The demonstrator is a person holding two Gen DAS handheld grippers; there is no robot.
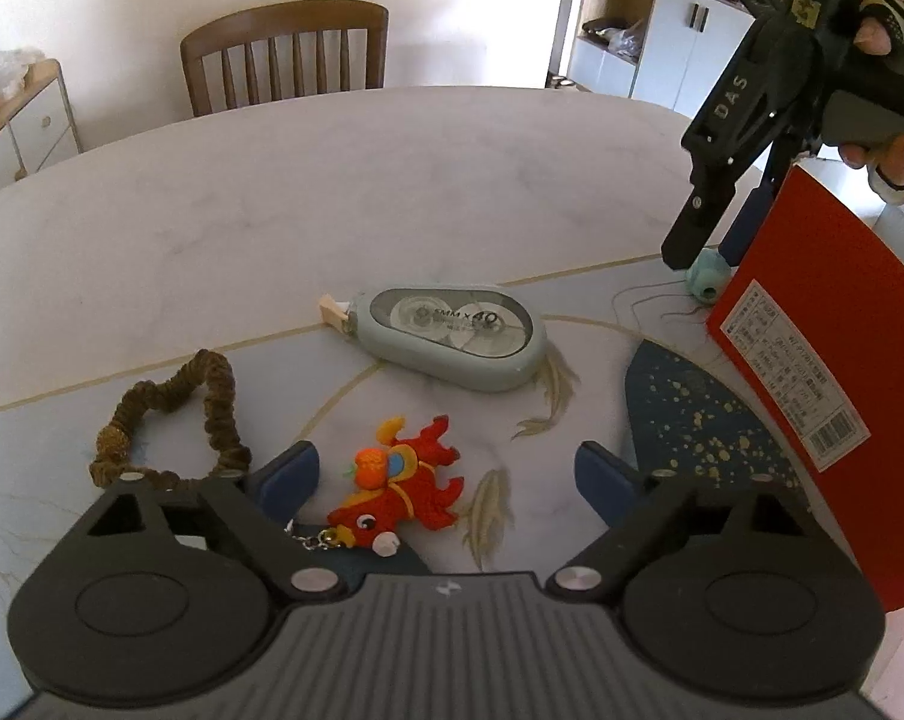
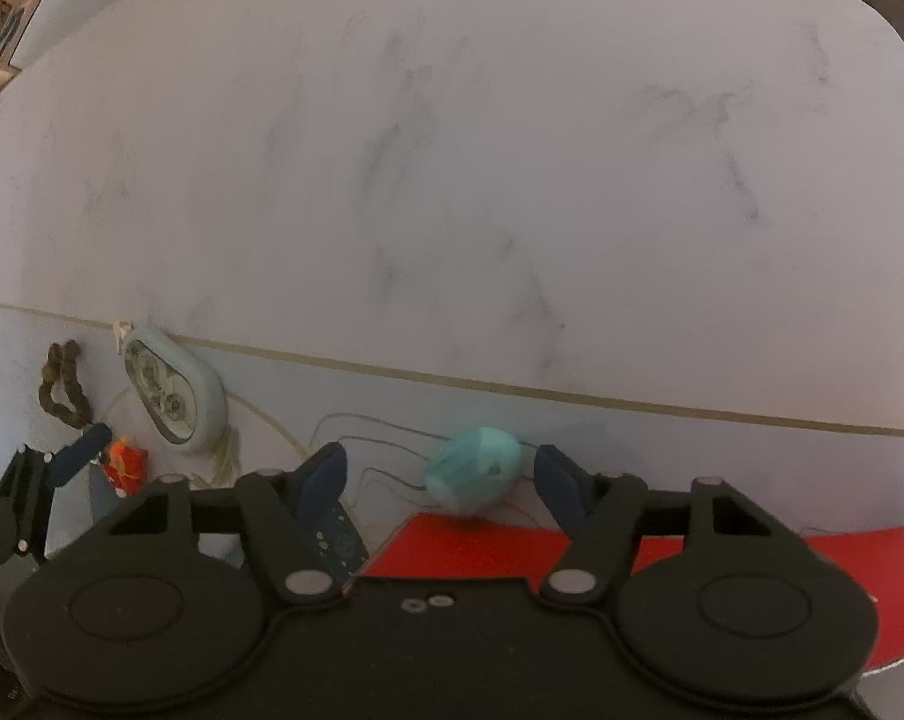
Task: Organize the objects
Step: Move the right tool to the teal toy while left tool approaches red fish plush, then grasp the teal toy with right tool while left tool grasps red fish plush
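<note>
At the left, a brown scrunchie (image 1: 173,420) lies on the tabletop (image 1: 332,192), just beside the left gripper (image 1: 446,471). That gripper is spread wide, its pads on either side of a red fish keychain (image 1: 401,495) without touching it. Beyond the fish, a pale green correction tape (image 1: 452,339) lies across a gold seam line, with bare marble stretching behind it to the far rim and a wooden chair (image 1: 290,54). Further right, the right gripper (image 2: 440,471) points steeply down, its pads flanking a small teal toy (image 2: 475,474) but apart from it. A red box (image 1: 811,372) stands close against the toy, crowding the right side.
</note>
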